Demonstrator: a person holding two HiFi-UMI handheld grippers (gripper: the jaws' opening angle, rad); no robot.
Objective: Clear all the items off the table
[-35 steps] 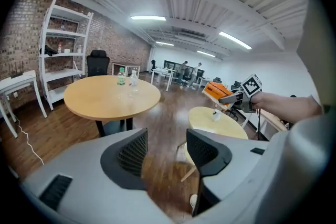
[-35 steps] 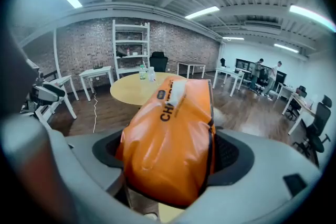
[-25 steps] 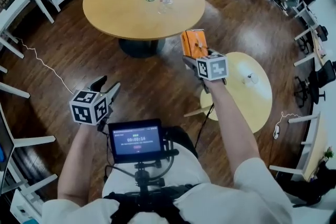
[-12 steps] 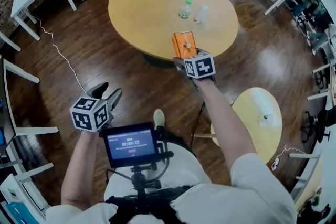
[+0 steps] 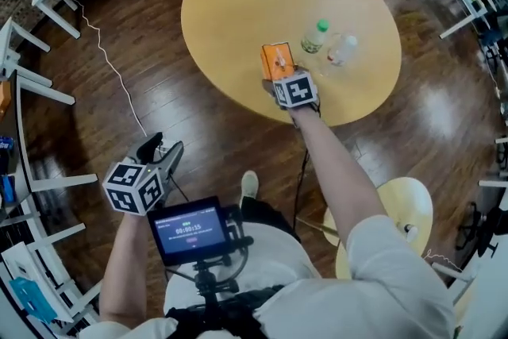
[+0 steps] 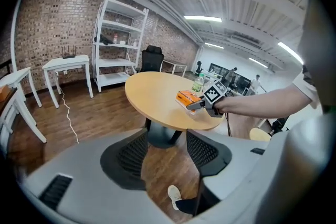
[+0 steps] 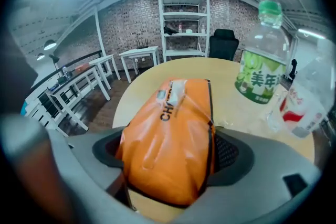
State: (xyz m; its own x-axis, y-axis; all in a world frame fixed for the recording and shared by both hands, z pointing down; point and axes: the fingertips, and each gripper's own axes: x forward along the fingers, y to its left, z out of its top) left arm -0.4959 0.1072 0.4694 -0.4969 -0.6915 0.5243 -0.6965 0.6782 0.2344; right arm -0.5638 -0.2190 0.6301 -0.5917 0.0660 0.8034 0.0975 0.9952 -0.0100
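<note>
Now, orange packet (image 7: 168,139): soft orange pack with a white patch and dark print. It is clamped between the right gripper's jaws at the near rim of the round table. Whether it rests on the top or hangs just above it, I cannot tell.
Right gripper (image 5: 279,78): jaws part-way spread, pads pressed on the packet's two sides, arm stretched out over the table's near edge.
Round table (image 5: 238,4): light wood top. Besides the packet it carries only two bottles.
Green-capped bottle (image 5: 316,36): upright, green label, just beyond the packet and to its right.
Clear bottle (image 5: 340,52): upright, red-and-white label, right beside the green-capped one. Touching or narrowly apart, cannot tell.
Left gripper (image 5: 163,147): jaws apart with nothing between them, low over the wooden floor (image 5: 159,83), well apart from the table.
Step in hand (judged): the packet is the one item under grip. Both bottles are not yet cleared.
Next move (judged): keep the clamp firm on the soft pack and carry it clear of the rim without swinging toward the bottles. The free left gripper could then take the green-capped bottle by its body, kept upright.
</note>
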